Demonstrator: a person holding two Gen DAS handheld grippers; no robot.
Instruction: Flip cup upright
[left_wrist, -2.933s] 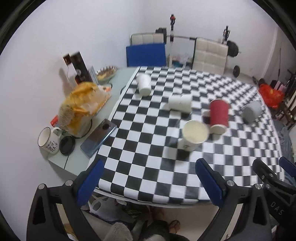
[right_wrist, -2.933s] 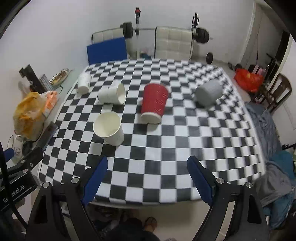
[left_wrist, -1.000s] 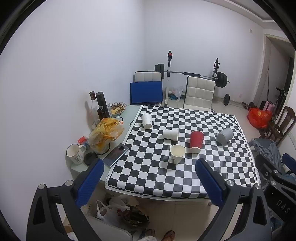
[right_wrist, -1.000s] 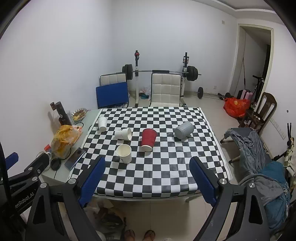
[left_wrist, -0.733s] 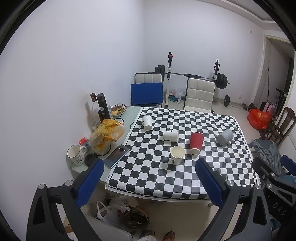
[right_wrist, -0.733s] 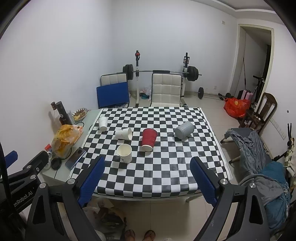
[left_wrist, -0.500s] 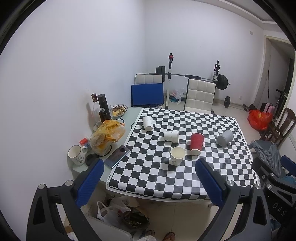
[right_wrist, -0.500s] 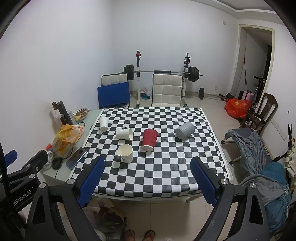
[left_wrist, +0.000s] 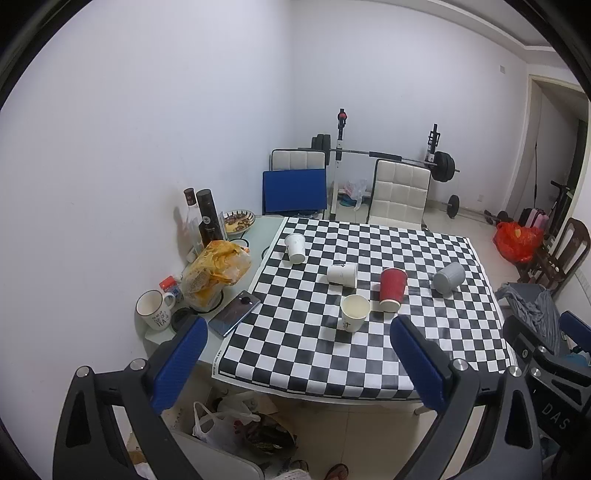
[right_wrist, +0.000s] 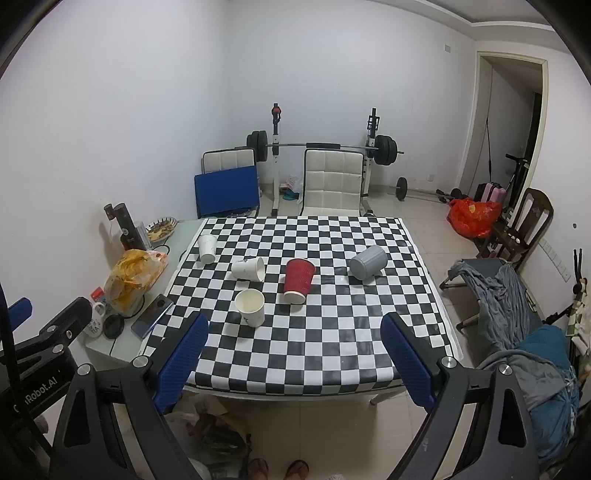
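Several cups sit on the checkered table (left_wrist: 314, 354) (right_wrist: 332, 354). A white paper cup (left_wrist: 355, 313) (right_wrist: 251, 307) stands upright near the front. A red cup (left_wrist: 392, 288) (right_wrist: 298, 281), a white cup (left_wrist: 342, 275) (right_wrist: 249, 269) and a grey cup (left_wrist: 448, 277) (right_wrist: 368, 261) lie on their sides. Another white cup (left_wrist: 296, 248) (right_wrist: 207, 248) stands mouth-down at the far left. My left gripper (left_wrist: 295, 358) and right gripper (right_wrist: 293, 354) are both open and empty, held back from the table's front edge, well short of the cups.
Left of the cloth are a phone (left_wrist: 234, 313), a mug (left_wrist: 153, 313), a snack bag (left_wrist: 216, 273), bottles (left_wrist: 208, 218) and a plate (left_wrist: 239, 220). Chairs (right_wrist: 332, 182) and a barbell rack stand behind. A clothes-draped chair (right_wrist: 498, 291) is on the right; bags lie under the table.
Both grippers have drawn far back and up from the table since 2.9 s ago. The cups now look small and distant. In the last second the view barely shifts. No cup has moved.
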